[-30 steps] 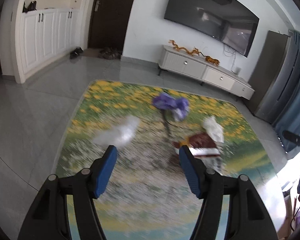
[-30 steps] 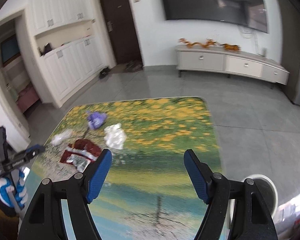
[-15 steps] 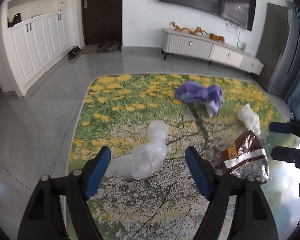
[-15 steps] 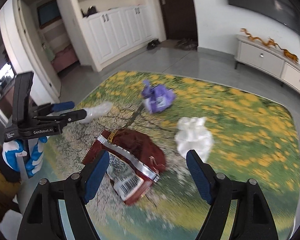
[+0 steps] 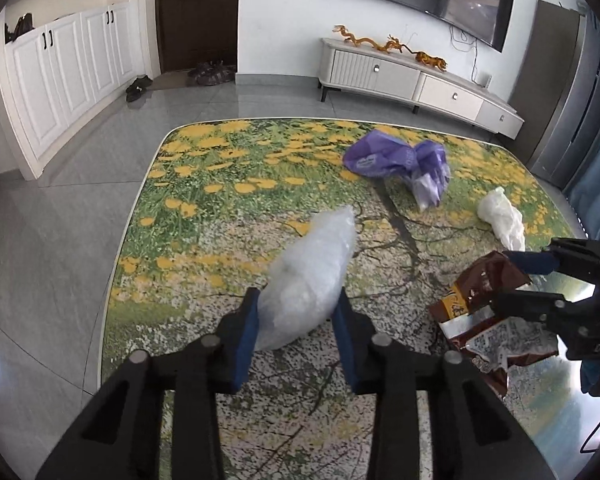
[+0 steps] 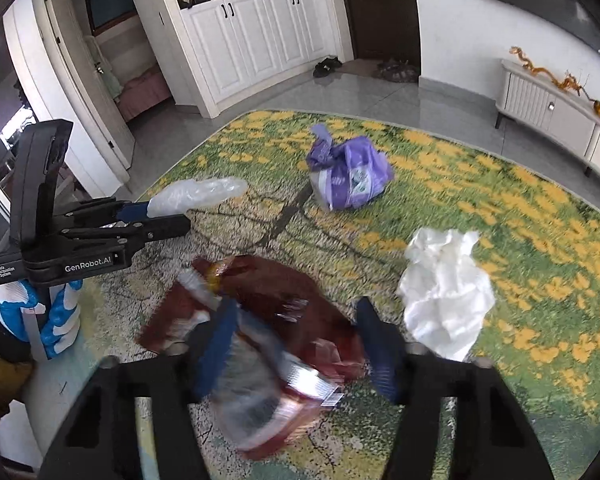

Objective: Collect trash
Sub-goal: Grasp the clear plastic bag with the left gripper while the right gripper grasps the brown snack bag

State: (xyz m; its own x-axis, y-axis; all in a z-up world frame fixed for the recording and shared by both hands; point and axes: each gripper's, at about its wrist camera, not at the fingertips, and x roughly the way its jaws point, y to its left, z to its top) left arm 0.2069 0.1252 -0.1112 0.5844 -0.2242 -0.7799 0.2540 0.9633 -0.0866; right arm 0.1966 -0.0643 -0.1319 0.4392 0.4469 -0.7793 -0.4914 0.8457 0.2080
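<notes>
Nearest in the left wrist view, the left gripper [image 5: 298, 322] has its 2 blue-padded fingers [image 5: 247, 336] pressed against the sides of a crumpled clear plastic bag [image 5: 311, 276], which it grips at the near end above the flower-printed green and yellow rug [image 5: 204, 184]. In the right wrist view the right gripper [image 6: 296, 340] has its fingers partly apart, straddling a dark red foil snack wrapper [image 6: 268, 312] lying on the rug; blur hides whether the pads touch it, so its hold cannot be told. Just right of it lies a crumpled white paper wad [image 6: 445, 292]. Farther out, a purple plastic bag [image 5: 399, 160] sits on the rug. Beyond stand a low white TV cabinet [image 5: 411, 78], white cupboards [image 5: 68, 76] and a dark door [image 5: 200, 12].
</notes>
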